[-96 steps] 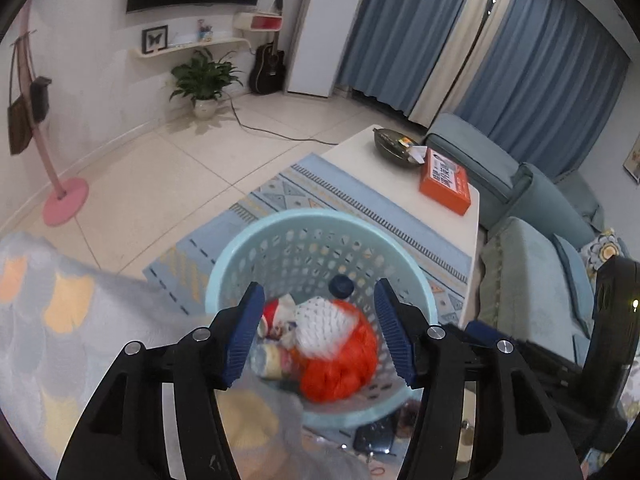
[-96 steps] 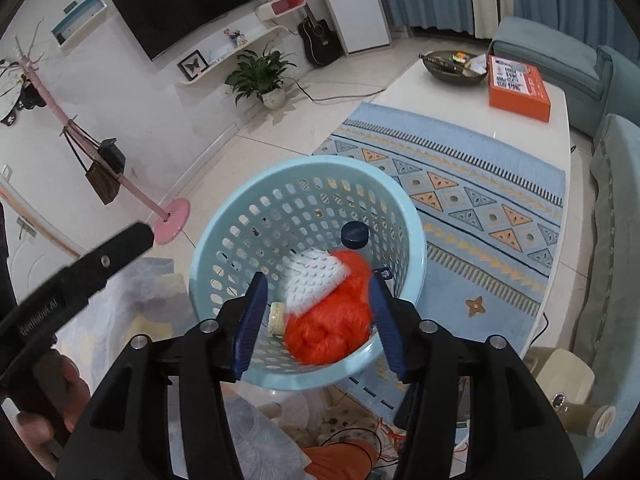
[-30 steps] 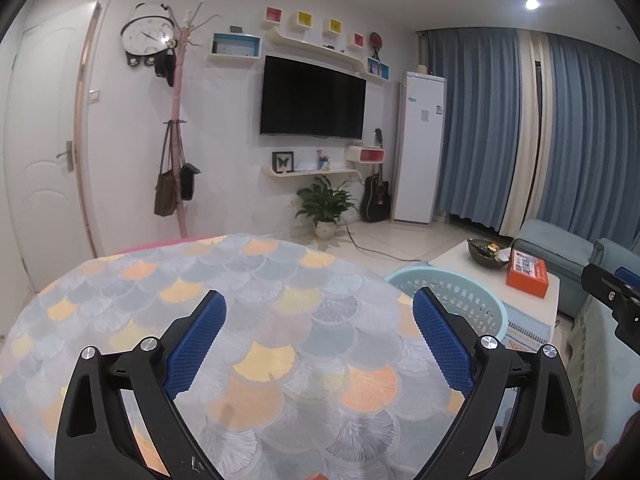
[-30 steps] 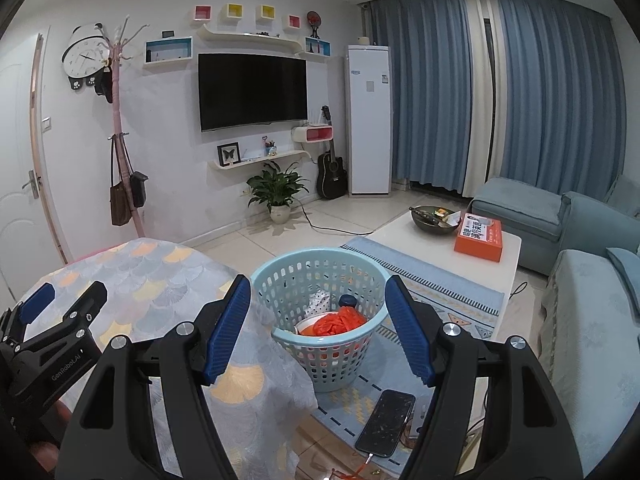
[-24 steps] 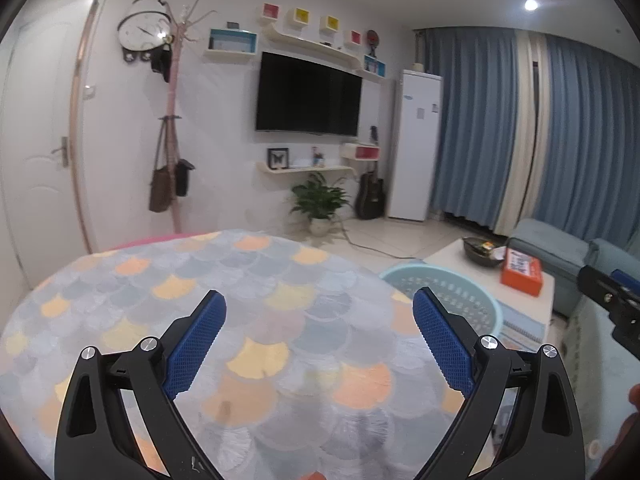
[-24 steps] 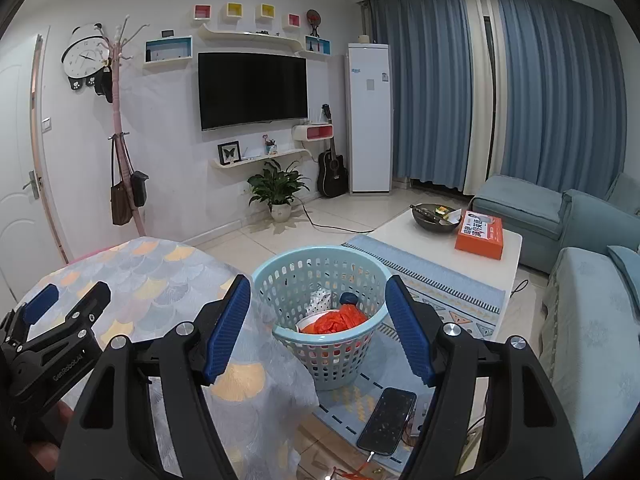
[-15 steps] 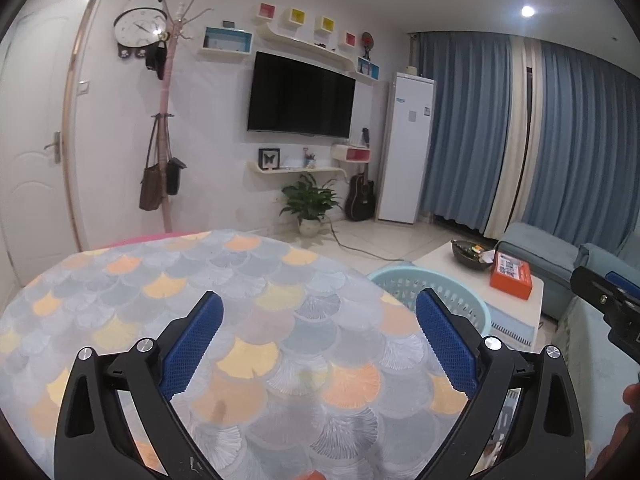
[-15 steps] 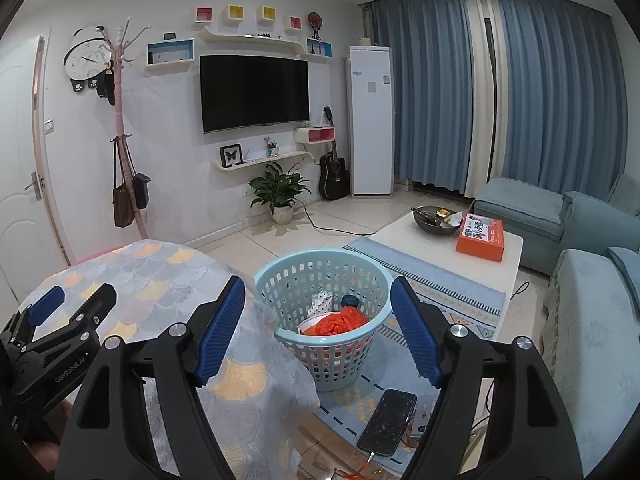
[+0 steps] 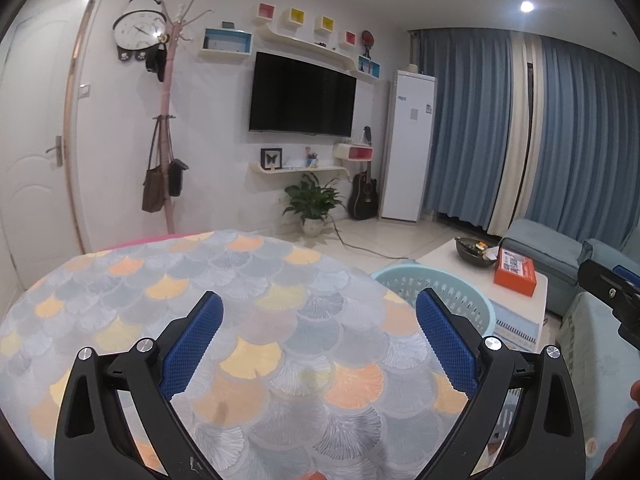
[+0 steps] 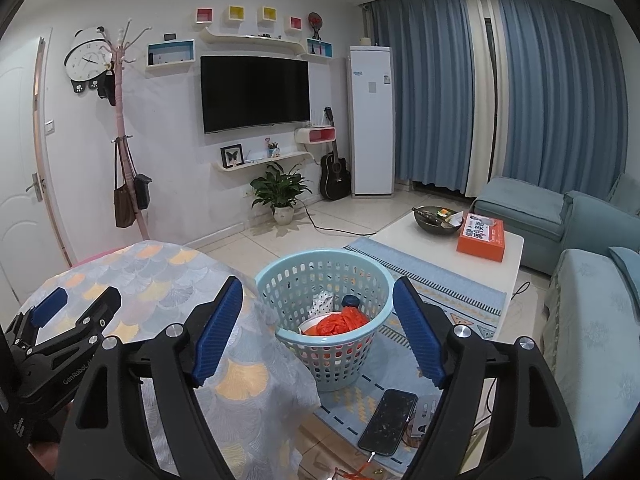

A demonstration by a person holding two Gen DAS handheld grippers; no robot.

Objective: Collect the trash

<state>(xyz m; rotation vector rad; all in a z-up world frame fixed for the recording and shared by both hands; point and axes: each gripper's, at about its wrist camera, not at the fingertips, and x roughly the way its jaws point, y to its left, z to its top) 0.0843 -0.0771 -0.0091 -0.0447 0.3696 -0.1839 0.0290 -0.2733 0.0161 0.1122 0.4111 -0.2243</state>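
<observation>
Beside the round table (image 10: 168, 276) with its scale-patterned cloth stands the pale blue laundry basket (image 10: 325, 264), on the striped rug (image 10: 448, 288) and just off the table's edge. Inside the basket lie the collected scraps: an orange net bag (image 10: 340, 323), a white patterned wrapper (image 10: 322, 302) and a dark blue cap (image 10: 350, 301). The left gripper (image 9: 318, 334) hovers over the cloth on the side away from the basket, its blue pads spread wide and holding nothing. The right gripper (image 10: 318, 330) hangs in front of the basket, also wide apart and empty. A phone (image 10: 387, 416) lies on the rug near the basket. Beyond the basket, the white coffee table (image 10: 400, 232) carries an orange box (image 10: 482, 237) and a dark bowl (image 10: 437, 220).
</observation>
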